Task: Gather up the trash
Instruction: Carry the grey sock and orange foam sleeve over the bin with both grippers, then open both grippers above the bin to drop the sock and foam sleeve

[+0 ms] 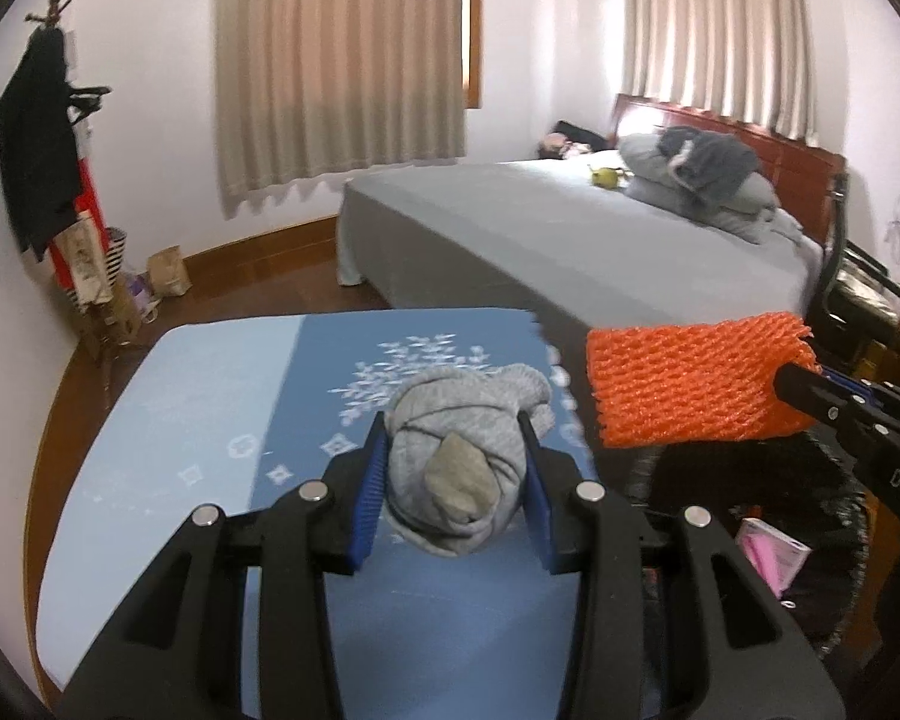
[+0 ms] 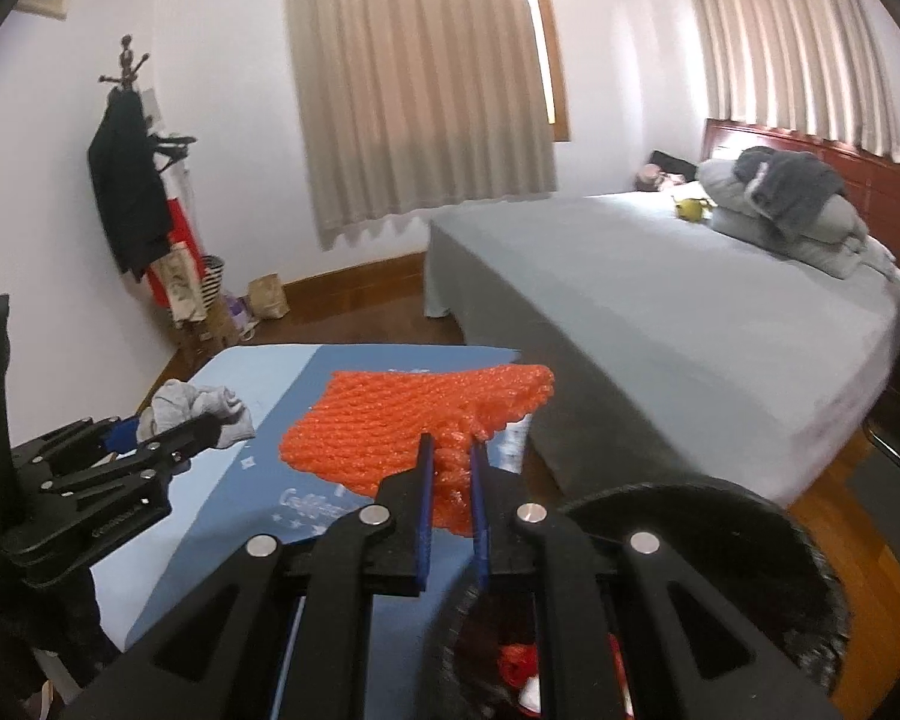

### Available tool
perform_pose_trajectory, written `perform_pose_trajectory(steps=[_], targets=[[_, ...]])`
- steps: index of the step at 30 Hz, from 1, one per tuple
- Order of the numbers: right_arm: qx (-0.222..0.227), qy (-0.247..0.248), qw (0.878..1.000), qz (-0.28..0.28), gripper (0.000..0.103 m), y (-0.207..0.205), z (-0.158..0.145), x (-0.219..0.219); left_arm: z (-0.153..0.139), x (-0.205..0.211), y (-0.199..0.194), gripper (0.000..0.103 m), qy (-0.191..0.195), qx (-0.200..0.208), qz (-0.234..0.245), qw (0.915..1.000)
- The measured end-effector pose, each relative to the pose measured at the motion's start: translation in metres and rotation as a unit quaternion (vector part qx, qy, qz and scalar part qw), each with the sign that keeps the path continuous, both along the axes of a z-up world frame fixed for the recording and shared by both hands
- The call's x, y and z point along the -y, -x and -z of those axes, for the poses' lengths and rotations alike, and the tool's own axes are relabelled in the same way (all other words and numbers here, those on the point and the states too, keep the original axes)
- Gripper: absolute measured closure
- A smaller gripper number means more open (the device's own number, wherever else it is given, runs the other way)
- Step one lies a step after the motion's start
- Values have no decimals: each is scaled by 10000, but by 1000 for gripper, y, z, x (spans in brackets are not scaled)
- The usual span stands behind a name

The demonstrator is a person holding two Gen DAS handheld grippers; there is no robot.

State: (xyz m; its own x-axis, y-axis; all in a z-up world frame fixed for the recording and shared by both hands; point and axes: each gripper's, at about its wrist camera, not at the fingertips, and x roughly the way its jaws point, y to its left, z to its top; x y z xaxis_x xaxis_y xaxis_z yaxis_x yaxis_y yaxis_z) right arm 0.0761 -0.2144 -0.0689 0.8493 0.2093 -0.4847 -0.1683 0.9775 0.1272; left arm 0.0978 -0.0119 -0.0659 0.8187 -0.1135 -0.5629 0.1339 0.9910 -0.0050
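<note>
While my left tongs [image 1: 453, 468] pinch the balled grey sock [image 1: 459, 450] above the blue desk [image 1: 222, 420], my right tongs [image 2: 450, 468] at three o'clock squeeze the orange foam net [image 2: 414, 420], over the black bin [image 2: 780, 546]. Both feel soft, light and springy; grip mid-bulk. Writing on the tongs and desk is unreadable.

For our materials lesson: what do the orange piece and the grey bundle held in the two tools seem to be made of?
Orange piece: probably foam plastic netting, matte; its open diamond mesh looks puffy. Grey bundle: seemingly knitted fabric, soft and dull, with fine ribbing and rolled folds.
</note>
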Motion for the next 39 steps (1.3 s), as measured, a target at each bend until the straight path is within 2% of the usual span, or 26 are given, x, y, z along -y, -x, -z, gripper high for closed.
perform_pose_trajectory(steps=[15, 28, 39], targets=[[105, 107, 9970, 762, 92, 59, -2, 74, -6, 78, 31, 64, 5, 112, 855, 9963], [106, 192, 9924, 1208, 92, 86, -1, 109, -4, 125, 47, 64, -20, 157, 1334, 9909], [-83, 233, 9859, 1654, 92, 100, 14, 141, 12, 157, 43, 64, -32, 83, 1662, 9861]])
